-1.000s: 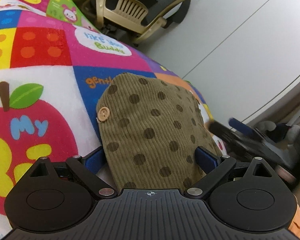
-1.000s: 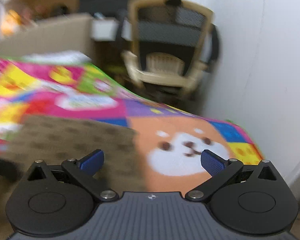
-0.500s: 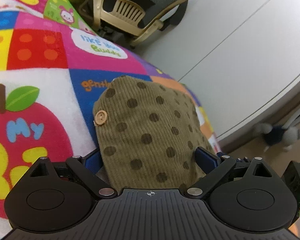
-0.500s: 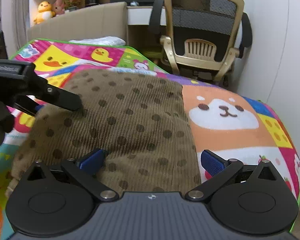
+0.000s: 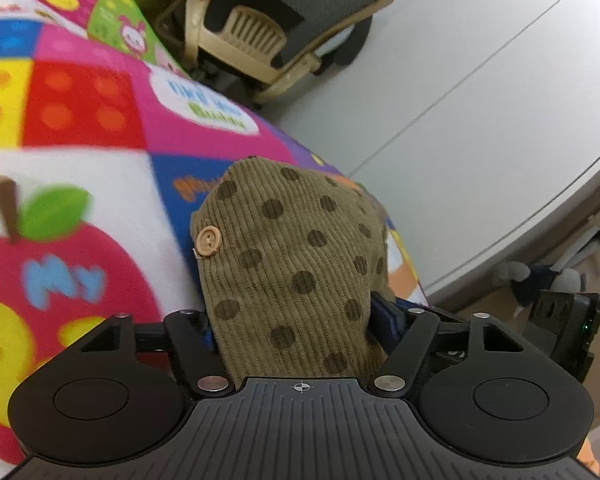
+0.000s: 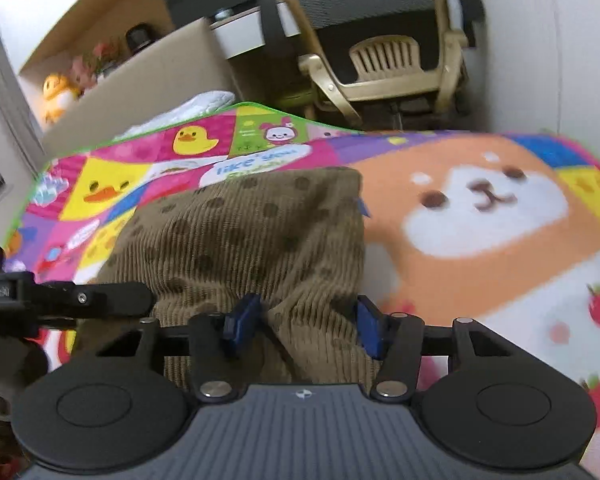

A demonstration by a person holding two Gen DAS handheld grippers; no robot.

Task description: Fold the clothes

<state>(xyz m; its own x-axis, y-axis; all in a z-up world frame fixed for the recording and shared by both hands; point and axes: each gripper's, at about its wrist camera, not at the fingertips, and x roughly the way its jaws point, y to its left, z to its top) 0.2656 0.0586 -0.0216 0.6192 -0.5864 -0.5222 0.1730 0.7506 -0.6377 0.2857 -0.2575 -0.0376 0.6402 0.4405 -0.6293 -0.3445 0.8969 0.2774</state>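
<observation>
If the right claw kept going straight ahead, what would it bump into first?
The brown spotted cloth. It is already bunched between the right claw's fingers and heaped directly ahead. Past it lies the colourful blanket, though depth is hard to judge here.

A: Describe the left gripper (image 5: 296,326).
B: Black ribbed housing, two round black discs, silver pivot screws, blue finger pads.
A: And the right gripper (image 6: 306,326)?
B: Identical; white crosshair mark at centre.
</observation>
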